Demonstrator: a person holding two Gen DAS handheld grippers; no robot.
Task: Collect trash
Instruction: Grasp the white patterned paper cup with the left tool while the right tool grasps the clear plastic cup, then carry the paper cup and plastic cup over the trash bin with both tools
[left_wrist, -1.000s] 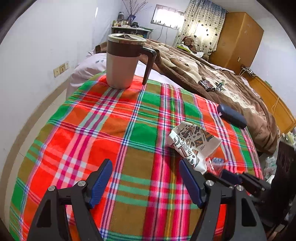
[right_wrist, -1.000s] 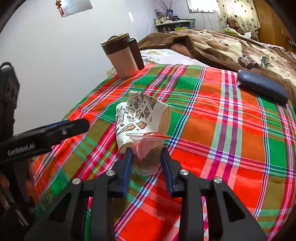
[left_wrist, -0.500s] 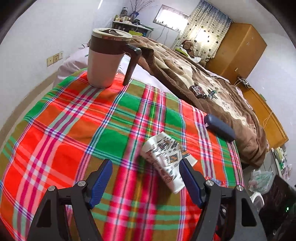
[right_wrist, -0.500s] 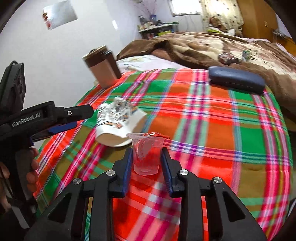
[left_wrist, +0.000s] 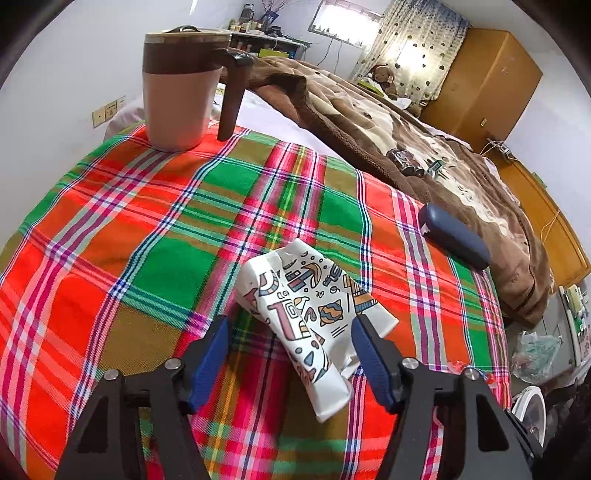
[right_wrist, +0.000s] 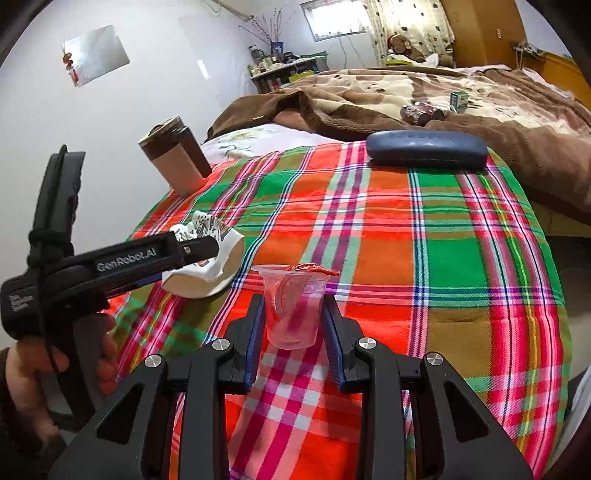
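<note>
Item: crushed paper cup (left_wrist: 306, 325), white with coloured doodles, lying on its side on the plaid tablecloth (left_wrist: 166, 229), near edge, mouth toward the near right.
Left gripper (left_wrist: 291, 354): jaws wide, straddling the cup's near half; neither pad appears to touch it, though the right pad is just beside its flattened edge.
Item: clear plastic cup (right_wrist: 293, 306), upright, red peeled foil lid hanging at its rim.
Right gripper (right_wrist: 293, 332): jaws narrow, clamped on the cup's two sides, held above the cloth to the right of the paper cup.
Bystanders, not trash by the look of them: lidded mug (left_wrist: 181, 88), far left; dark blue glasses case (left_wrist: 454, 236), far right.
Handling note, left side: advance a little so both pads cover the body, not the ragged rim; close slowly, since crushed paper yields and can slip sideways. Lift straight up, clear of the cloth.
Handling note, right side: keep the plastic cup level; thin walls buckle under a hard squeeze.
</note>
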